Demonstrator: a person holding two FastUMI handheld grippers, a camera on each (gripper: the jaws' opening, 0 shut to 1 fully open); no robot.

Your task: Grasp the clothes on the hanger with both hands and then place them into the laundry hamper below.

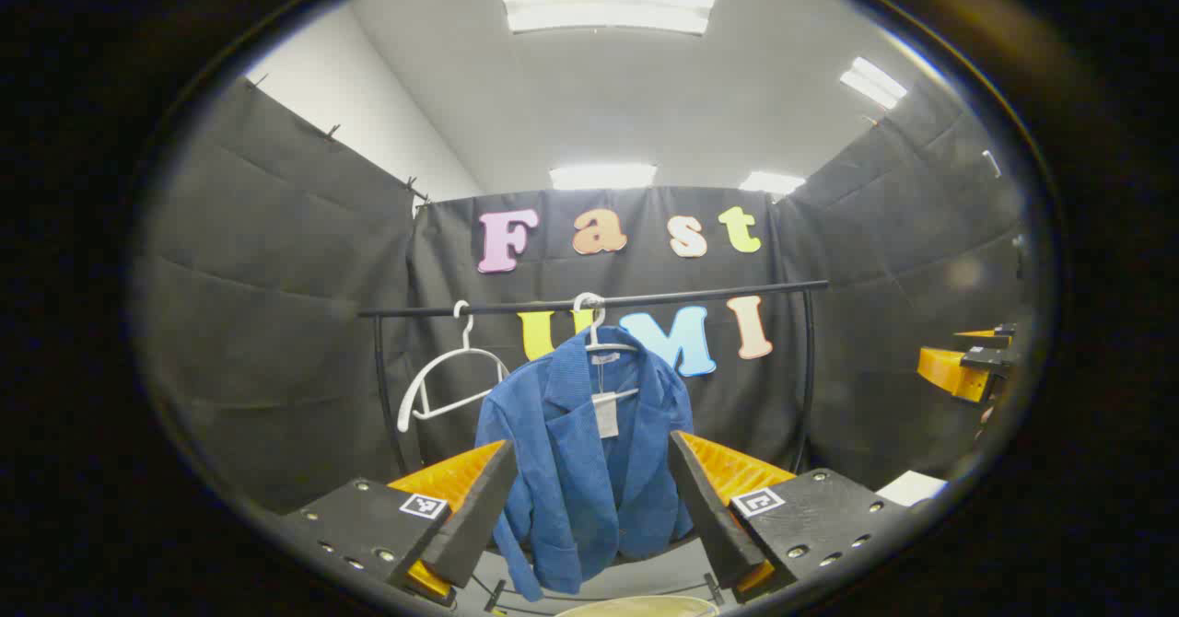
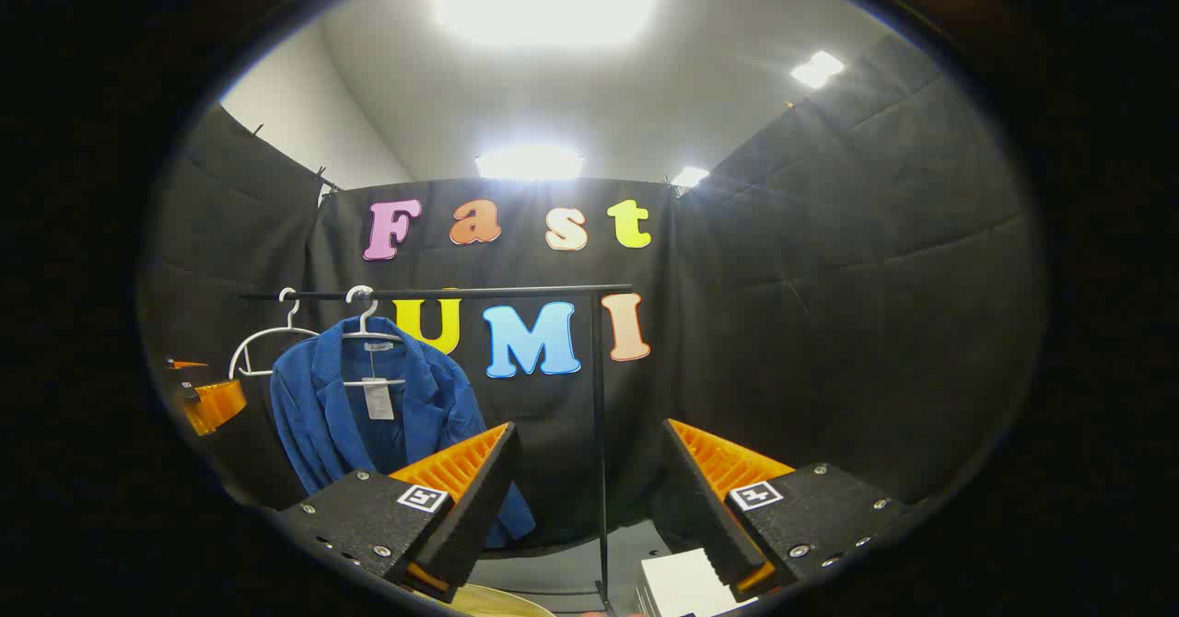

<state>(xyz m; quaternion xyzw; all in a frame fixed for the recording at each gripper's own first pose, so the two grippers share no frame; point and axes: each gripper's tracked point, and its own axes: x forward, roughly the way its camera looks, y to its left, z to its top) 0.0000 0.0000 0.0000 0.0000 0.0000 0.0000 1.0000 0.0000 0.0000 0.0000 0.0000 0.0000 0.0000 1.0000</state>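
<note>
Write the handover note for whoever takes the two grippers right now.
Left gripper: open, empty, lined up with the blue jacket ahead, not touching it.
Right gripper: open, empty, aimed right of the jacket, toward the rack's right post.
Jacket hangs on a white hanger on the black rail; an empty white hanger hangs to its left.
Hamper rim shows below the jacket.
Done: nothing grasped.
Left: grip the jacket with both grippers, take it off, drop it into the hamper.

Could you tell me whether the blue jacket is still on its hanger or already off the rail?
On the hanger. The blue jacket hangs from a white hanger hooked over the black rail, untouched by either gripper.
</note>
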